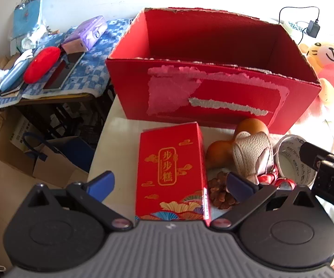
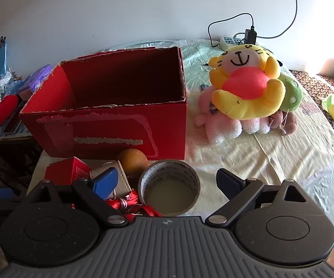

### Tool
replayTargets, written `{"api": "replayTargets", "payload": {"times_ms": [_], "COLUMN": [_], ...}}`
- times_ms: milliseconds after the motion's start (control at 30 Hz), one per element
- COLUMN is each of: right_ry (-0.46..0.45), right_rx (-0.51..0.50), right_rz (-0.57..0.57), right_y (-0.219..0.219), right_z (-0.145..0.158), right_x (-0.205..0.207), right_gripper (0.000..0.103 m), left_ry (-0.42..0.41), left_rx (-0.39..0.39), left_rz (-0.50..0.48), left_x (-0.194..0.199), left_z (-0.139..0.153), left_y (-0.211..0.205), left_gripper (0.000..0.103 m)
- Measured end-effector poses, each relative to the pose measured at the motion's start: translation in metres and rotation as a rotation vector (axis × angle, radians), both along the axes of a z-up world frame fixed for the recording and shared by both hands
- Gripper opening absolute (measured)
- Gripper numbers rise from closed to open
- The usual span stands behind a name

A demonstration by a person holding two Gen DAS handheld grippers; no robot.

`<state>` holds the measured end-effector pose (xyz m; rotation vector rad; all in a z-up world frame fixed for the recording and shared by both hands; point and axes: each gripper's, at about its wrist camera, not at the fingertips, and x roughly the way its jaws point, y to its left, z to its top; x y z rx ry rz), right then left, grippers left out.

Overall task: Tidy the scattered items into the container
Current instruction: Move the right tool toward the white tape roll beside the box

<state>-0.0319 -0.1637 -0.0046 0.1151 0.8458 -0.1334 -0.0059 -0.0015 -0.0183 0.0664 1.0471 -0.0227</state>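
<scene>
Two grippers, left (image 1: 170, 184) & right (image 2: 170, 184), both spread wide: stiff, light red printed carton (image 1: 171, 173) at left's 12 o'clock, grip long sides; rigid beige tape roll (image 2: 169, 191) w/ right, pinch wall.

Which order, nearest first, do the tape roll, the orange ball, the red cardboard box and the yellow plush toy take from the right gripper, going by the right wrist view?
1. Tape roll: right between the fingers of the open right gripper.
2. Orange ball: just behind the roll, to the left.
3. Red cardboard box: behind the ball, open-topped.
4. Yellow plush toy: far back on the right.
</scene>
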Motion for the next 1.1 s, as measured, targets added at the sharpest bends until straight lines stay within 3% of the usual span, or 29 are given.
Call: {"api": "replayTargets", "payload": {"times_ms": [600, 1100], "right_ry": [0.017, 0.009], "right_rx": [0.04, 0.051], "right_rz": [-0.05, -0.097], "right_y": [-0.005, -0.022], "right_z": [-0.004, -0.009], "right_x": [-0.018, -0.036], "right_gripper": [0.093, 0.086], "left_ry": [-0.008, -0.031], "left_rx": [-0.003, -0.001], "left_rz": [-0.025, -0.1], "left_x": [-0.017, -0.033], "left_z": [-0.001, 0.001], "left_y": [0.0, -0.019], "left_gripper": [0.102, 0.102]}}
